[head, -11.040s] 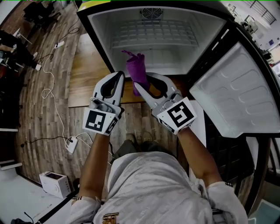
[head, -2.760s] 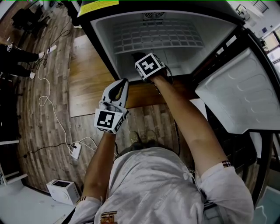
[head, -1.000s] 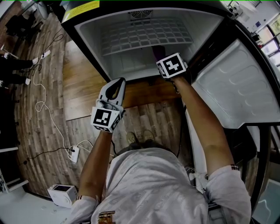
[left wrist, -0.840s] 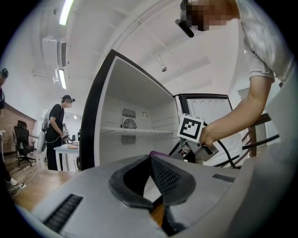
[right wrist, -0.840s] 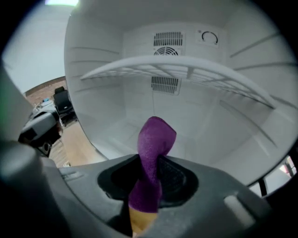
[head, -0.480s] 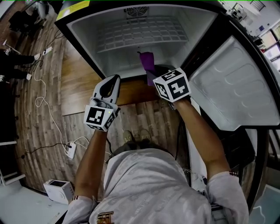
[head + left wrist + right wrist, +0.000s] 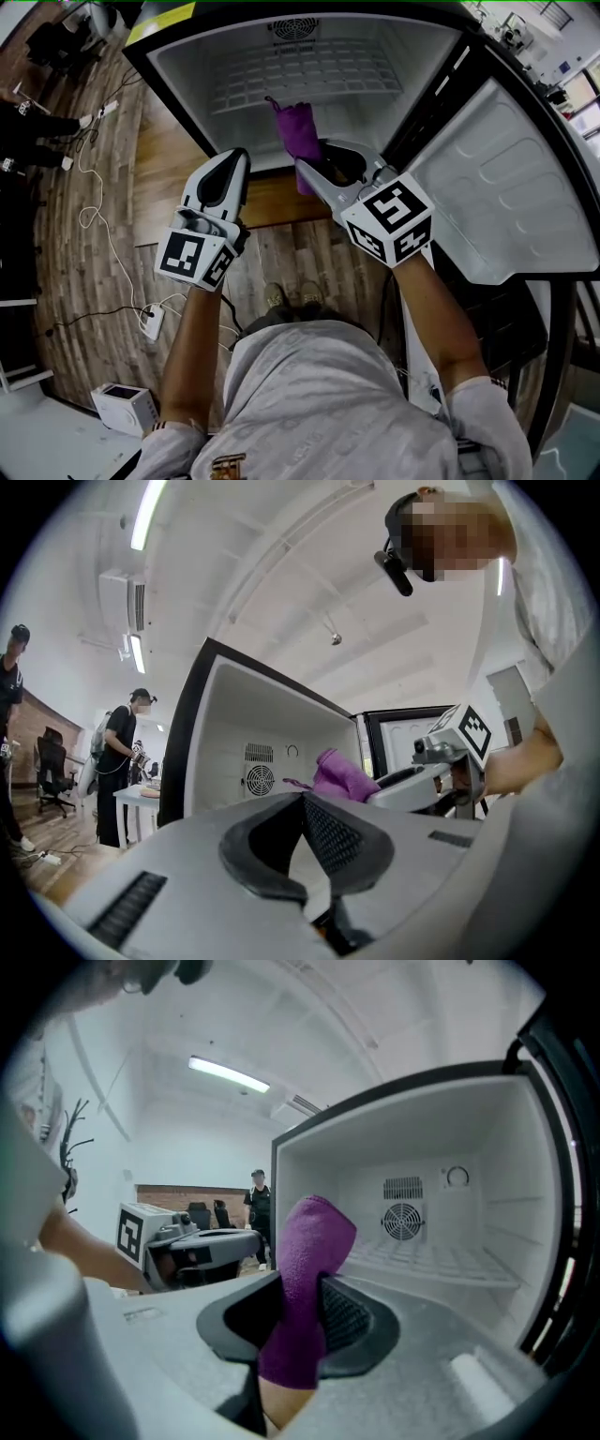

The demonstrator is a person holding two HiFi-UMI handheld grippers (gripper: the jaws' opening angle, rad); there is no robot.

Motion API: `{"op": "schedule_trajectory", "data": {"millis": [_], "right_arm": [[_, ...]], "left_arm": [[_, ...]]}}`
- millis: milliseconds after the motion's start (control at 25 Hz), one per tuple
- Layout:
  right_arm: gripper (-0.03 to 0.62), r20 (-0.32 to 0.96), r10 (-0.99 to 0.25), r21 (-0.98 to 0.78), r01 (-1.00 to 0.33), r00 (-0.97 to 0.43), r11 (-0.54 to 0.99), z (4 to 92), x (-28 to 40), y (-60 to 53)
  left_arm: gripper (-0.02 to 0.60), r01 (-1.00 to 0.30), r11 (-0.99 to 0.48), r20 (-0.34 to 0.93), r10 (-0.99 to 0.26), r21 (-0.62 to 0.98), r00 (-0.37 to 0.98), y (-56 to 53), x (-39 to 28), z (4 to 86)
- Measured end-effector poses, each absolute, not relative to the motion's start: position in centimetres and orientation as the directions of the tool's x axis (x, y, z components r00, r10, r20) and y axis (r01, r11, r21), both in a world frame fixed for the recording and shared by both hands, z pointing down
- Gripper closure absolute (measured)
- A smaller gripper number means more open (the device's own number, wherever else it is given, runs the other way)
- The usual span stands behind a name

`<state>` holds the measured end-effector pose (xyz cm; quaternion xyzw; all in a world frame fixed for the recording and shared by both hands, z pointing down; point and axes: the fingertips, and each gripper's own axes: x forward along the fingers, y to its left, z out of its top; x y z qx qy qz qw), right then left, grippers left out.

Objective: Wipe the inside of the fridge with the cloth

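The purple cloth (image 7: 294,134) stands up out of my right gripper (image 7: 314,159), which is shut on its lower part just in front of the open fridge (image 7: 178,70). In the right gripper view the cloth (image 7: 307,1269) is pinched between the dark pads, its top folded over, with the white fridge interior (image 7: 450,1241) beyond. My left gripper (image 7: 234,159) is held beside it at the left, shut with nothing in it. From the left gripper view the cloth (image 7: 343,774) and the right gripper (image 7: 427,772) show ahead to the right.
The fridge door (image 7: 497,187) hangs open at the right. A wire shelf (image 7: 305,70) and a fan (image 7: 293,28) are inside. A wooden platform (image 7: 272,199) lies under the fridge front. Cables (image 7: 98,211) and a white box (image 7: 127,408) are on the floor at the left. People (image 7: 117,761) stand behind.
My right gripper has drawn back out of the fridge toward the person, bringing the cloth along. The left gripper has shifted a little down and to the left.
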<state>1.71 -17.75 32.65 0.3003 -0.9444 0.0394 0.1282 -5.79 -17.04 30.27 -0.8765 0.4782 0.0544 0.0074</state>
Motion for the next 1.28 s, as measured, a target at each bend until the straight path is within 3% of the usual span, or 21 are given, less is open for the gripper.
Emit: {"op": "schedule_trajectory", "data": {"millis": [640,1280], "right_arm": [[0.482,-0.095,-0.510,0.127,-0.519,-0.855,0.846,25.5,-0.5,-14.4],[0.485,-0.187,-0.501,0.162,-0.530,-0.845,0.833,25.7,-2.0,-12.7]], "left_arm": [[0.581,-0.805,-0.593,-0.183,-0.790,-0.012,0.585,-15.7,-6.2,24.7],[0.581,-0.778,-0.628,-0.197,-0.759,-0.033,0.621,-14.7,-6.1,24.8]]}}
